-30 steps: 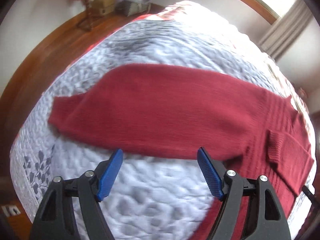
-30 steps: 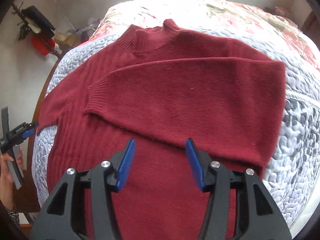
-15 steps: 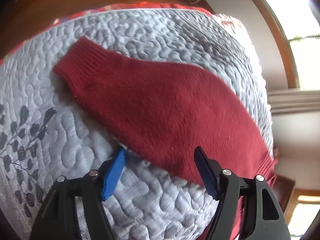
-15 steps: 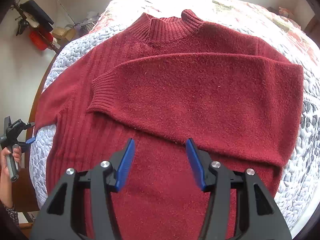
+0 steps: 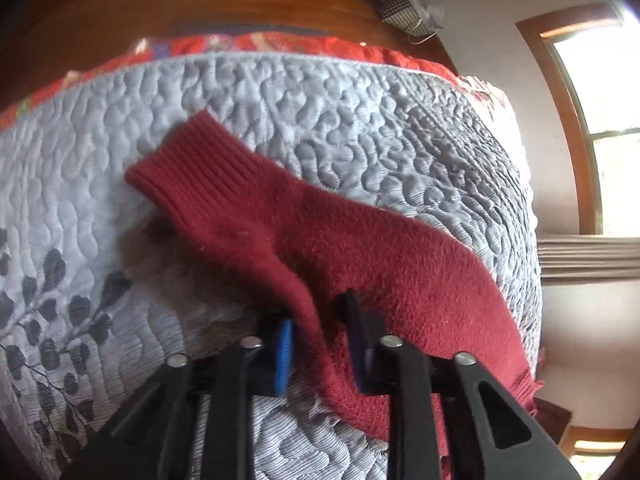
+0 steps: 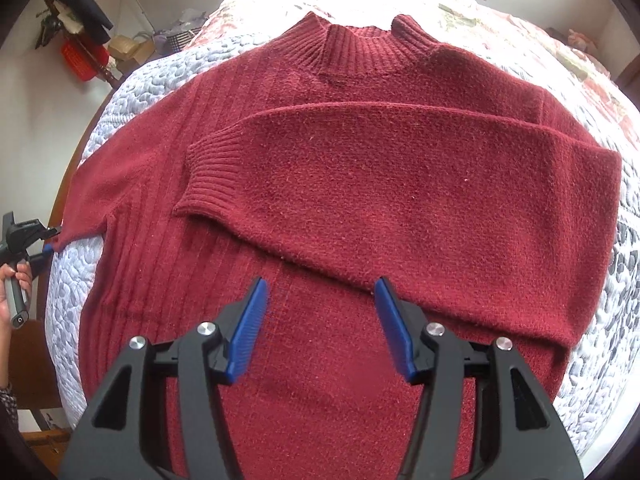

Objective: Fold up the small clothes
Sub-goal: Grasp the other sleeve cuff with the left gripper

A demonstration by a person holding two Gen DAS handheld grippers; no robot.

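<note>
Quilted grey-and-white bedding (image 5: 360, 128) fills my left wrist view, with a wooden floor (image 5: 200, 4) and a window (image 5: 600, 120) beyond the bed. Across the quilt lies 1 sleeve (image 5: 320, 232) of the red sweater, its ribbed cuff (image 5: 192, 168) pointing away from me and lying flat. My left gripper (image 5: 316, 336) has its jaws closed on the near edge of that sleeve, partway up from the cuff, and the knit bunches into a ridge between the blue pads. I judge this sleeve is gripped but not yet folded in.

From my right wrist view, the red sweater (image 6: 320, 360) lies spread on the same bed, collar (image 6: 360, 52) at the far end. 1 sleeve (image 6: 400, 192) is already folded across the chest, cuff toward the left. The other sleeve (image 6: 96, 200) extends out to the left, where I can see the left gripper (image 6: 50, 242) pinching its edge and a hand (image 6: 14, 292) on the handle. My right gripper (image 6: 320, 328) hovers over the lower body with jaws apart, holding nothing.

So, by my reading, 1 of 2 sleeves is done; the second sleeve and the fold of the body remain.
</note>
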